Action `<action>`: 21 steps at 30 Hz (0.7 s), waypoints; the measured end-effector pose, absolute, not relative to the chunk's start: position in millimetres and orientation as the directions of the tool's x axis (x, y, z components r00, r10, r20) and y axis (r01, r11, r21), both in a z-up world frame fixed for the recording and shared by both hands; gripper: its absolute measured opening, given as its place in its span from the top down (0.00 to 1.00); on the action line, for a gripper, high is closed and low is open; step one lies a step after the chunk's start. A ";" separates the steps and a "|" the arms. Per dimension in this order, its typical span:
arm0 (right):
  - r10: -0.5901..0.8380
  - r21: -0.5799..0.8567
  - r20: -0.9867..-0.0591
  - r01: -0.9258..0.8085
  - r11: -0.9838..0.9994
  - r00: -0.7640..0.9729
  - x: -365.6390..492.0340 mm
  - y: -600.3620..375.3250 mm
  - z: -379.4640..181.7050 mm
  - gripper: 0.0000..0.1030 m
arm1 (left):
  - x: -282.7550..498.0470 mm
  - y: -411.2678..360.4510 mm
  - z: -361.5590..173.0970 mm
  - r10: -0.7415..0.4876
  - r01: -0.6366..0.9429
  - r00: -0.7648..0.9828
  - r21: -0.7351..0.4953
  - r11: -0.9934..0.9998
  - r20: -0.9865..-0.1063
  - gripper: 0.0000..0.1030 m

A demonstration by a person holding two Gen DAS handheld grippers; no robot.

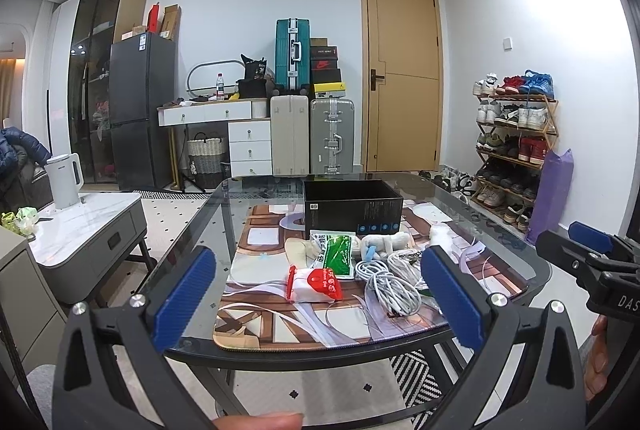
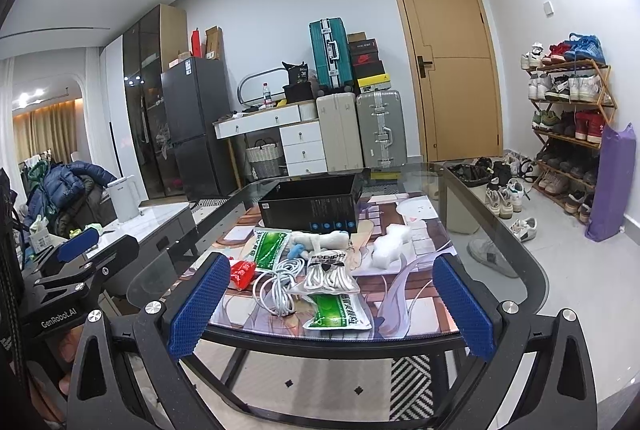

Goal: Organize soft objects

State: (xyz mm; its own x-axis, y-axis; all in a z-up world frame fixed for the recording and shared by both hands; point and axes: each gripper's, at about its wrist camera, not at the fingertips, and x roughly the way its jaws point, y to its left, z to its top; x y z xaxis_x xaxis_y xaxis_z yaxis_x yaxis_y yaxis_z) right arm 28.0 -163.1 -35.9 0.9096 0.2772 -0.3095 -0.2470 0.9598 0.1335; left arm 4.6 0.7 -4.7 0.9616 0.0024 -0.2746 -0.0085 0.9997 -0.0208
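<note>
- On the glass table [image 1: 188,230], over a printed mat [image 1: 264,322], the soft things lie in a loose heap just in front of an open black box [image 1: 352,207].
- Nearest the left side is a red-and-white pouch [image 1: 316,284], flat on the mat and touching the lower edge of a green-and-white packet [image 1: 338,254].
- A coil of white cable [image 1: 386,284] lies just beside that pouch, toward the right.
- Behind the cable a small white plush toy [image 2: 320,241] with a blue bit rests close to the box front.
- From the right wrist view, a clear bag of white laces [image 2: 330,272] sits on top of the cable's edge, and a second green-and-white packet [image 2: 338,312] lies nearest the table's front rim.
- A lump of white wadding [image 2: 390,248] sits apart from the heap, to the right.
- The left gripper [image 1: 320,294] hangs short of the table's front edge, its blue pads [image 1: 184,298] spread wide with nothing between them.
- The right gripper [image 2: 330,304] is held likewise before the front rim, blue pads [image 2: 464,304] wide apart and bare.
- Each gripper shows at the edge of the other's view, side by side, well apart.
- A fingertip [image 1: 260,422] of the person shows at the bottom of the left wrist view.
- Beyond the table stand suitcases [image 1: 312,133], a wooden door [image 1: 404,77] and a shoe rack [image 1: 516,145].
</note>
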 end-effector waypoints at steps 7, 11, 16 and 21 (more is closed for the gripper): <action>0.281 0.137 -0.310 -0.249 0.959 0.908 27.6 -163.1 -36.0 0.00 | 3.2 0.5 -3.6 0.001 -0.007 0.961 -0.021 1.000 -0.276 0.00; 0.281 0.137 -0.309 -0.250 0.959 0.909 26.7 -163.2 -34.6 0.00 | 1.7 -0.6 -1.8 -0.003 -0.002 0.960 -0.018 1.000 -0.280 0.00; 0.282 0.136 -0.313 -0.251 0.958 0.907 27.8 -162.7 -34.6 0.00 | 1.5 -0.8 -0.2 -0.005 0.000 0.959 -0.019 1.000 -0.282 0.00; 0.283 0.138 -0.314 -0.251 0.958 0.907 27.7 -162.6 -35.0 0.00 | 1.7 -0.8 -0.1 -0.005 0.000 0.959 -0.019 1.000 -0.282 0.00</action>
